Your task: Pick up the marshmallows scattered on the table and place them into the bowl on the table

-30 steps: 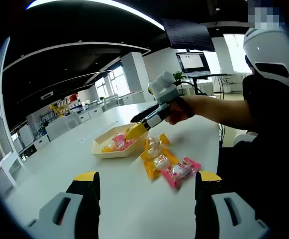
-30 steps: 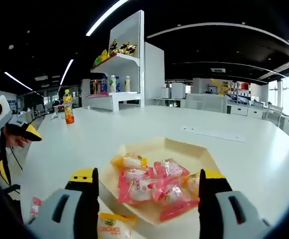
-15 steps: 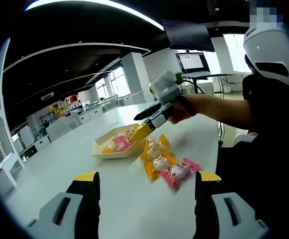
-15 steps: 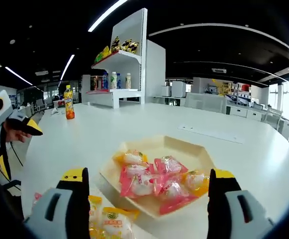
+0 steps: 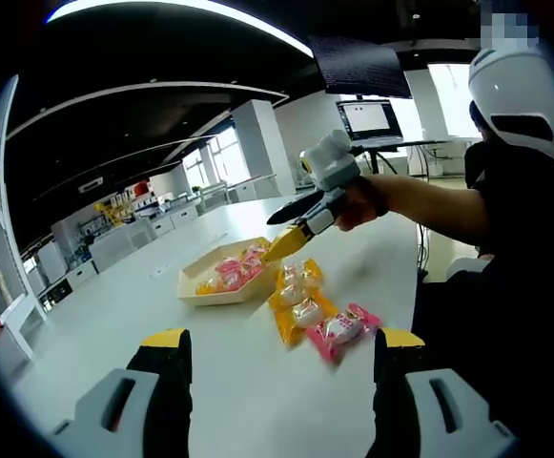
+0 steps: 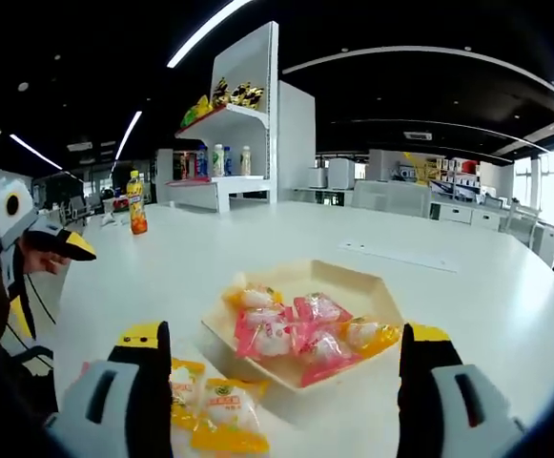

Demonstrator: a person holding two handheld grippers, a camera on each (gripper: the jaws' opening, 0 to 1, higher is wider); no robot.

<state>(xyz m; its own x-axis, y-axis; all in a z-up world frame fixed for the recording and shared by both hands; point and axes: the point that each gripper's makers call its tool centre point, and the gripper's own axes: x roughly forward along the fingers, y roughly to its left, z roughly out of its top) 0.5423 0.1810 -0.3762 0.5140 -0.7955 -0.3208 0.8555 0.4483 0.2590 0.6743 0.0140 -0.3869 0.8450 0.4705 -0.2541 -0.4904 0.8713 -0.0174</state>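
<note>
White table (image 6: 467,286) in an open office with shelving (image 6: 243,124); both grippers (image 5: 281,367) (image 6: 281,367) spread, empty.

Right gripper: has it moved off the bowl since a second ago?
Yes. In the left gripper view, the right gripper has lifted up and back from the bowl, toward the person; its jaws are open.

Left gripper (image 5: 275,345) low over the near edge of the tabletop, jaws spread wide and empty, right gripper (image 6: 280,343) jaws parted with nothing between them, raised above the tabletop on the person's outstretched right hand (image 5: 358,202).
</note>
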